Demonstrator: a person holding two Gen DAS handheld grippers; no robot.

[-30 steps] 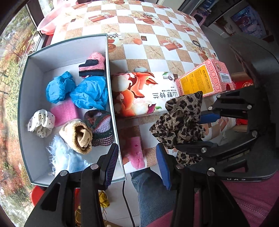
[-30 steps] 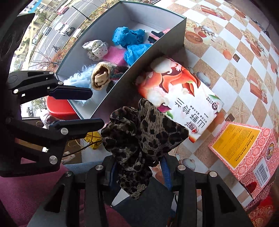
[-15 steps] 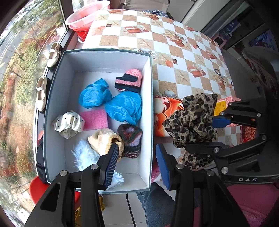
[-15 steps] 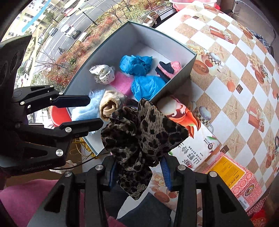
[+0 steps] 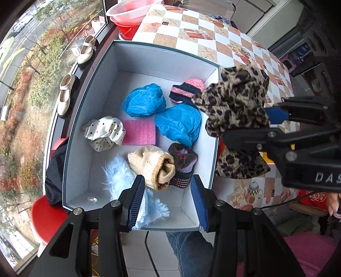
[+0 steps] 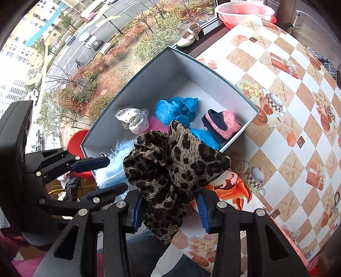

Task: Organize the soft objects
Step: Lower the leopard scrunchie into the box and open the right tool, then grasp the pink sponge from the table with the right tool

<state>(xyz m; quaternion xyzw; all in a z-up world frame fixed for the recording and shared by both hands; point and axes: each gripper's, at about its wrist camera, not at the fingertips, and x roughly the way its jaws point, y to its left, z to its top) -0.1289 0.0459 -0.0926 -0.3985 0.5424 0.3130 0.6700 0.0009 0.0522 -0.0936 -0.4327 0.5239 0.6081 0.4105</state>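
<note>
My right gripper (image 6: pixel 169 207) is shut on a leopard-print scrunchie (image 6: pixel 174 168), which also shows in the left wrist view (image 5: pixel 234 106), held above the right wall of the white box (image 5: pixel 215 136). The box (image 6: pixel 213 70) holds several soft things: two blue crumpled pieces (image 5: pixel 145 100), a pink-and-navy sock (image 5: pixel 187 88), a dotted white scrunchie (image 5: pixel 104 132), a pink sponge (image 5: pixel 139 132), a beige sock (image 5: pixel 153 166), a striped sock (image 5: pixel 183 164) and pale blue fluff (image 5: pixel 123 179). My left gripper (image 5: pixel 168 200) is open and empty over the box's near end.
The box stands on a checked tablecloth (image 6: pixel 298 89) at the table's window-side edge. A printed tissue pack (image 6: pixel 230 187) lies beside the box under the scrunchie. A pink basin (image 5: pixel 132 11) sits at the far end. Shoes (image 5: pixel 66 93) rest on the sill outside.
Both grippers have moved left toward the box. The leopard scrunchie has gone from above the tissue pack to above the box's right wall. The left gripper now hangs over the box interior.
</note>
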